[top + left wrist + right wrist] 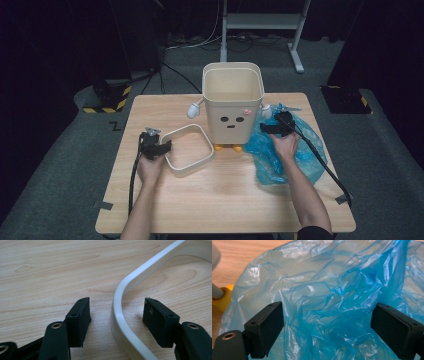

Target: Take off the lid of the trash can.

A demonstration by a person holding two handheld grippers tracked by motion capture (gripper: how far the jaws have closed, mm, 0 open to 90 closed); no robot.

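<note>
1. Cream-coloured plastic bin (233, 102) with a drawn face stands upright on the wooden desk (225, 195), our landmark.
2. Left of the bin lies the loose cream rim ring (188, 149), flat on the desk.
3. Left gripper (116, 315) straddles the ring's wall, fingers (80, 320) spread, not pinching it.
4. Right of the bin, touching its foot, sprawls the crumpled blue plastic bag (332, 302).
5. Right gripper (327, 330) hangs over the bag, fingers (268, 327) spread wide, gripping nothing.
</note>
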